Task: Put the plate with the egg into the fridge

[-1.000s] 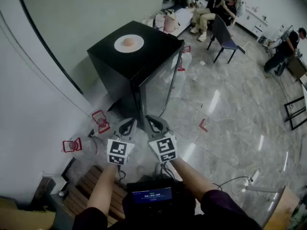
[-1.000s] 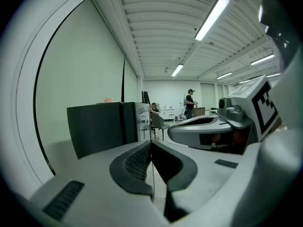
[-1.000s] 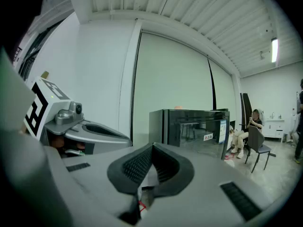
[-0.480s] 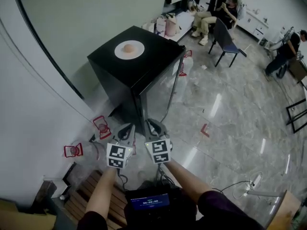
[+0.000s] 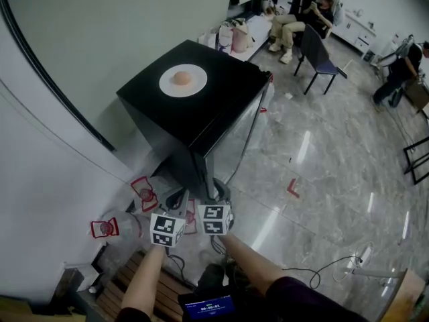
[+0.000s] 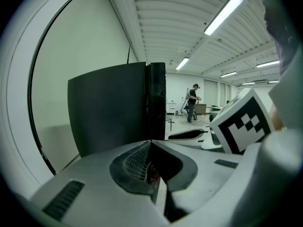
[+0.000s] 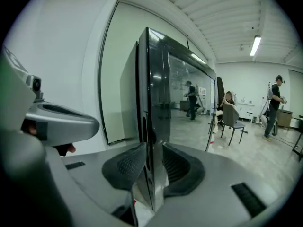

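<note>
So the plate (image 5: 183, 80) with the egg (image 5: 181, 78) sits on the black top of the fridge (image 5: 167, 123), roughly mid-top and a bit nearer the wall-side edge than the door-side edge. The egg is about dead centre on the plate.

Both grippers are low at the front corner of the fridge, side by side. The right gripper (image 7: 152, 162) has the edge of the glass door (image 7: 154, 103) standing between its jaws. The jaws are opening and sit narrow around that edge, and I wouldn't call it a squeeze. The door looks closed from the head view.

The left gripper (image 6: 152, 148) has its jaws together with nothing in them, pointing at the dark side of the fridge.

Around it: two clear containers with red tops (image 5: 143, 190) are on the floor by the wall, just beside the fridge. A person sits (image 5: 295, 20) in the far corner with an empty chair (image 5: 320, 56) near them, and another person (image 5: 397, 72) stands over by the right edge.
</note>
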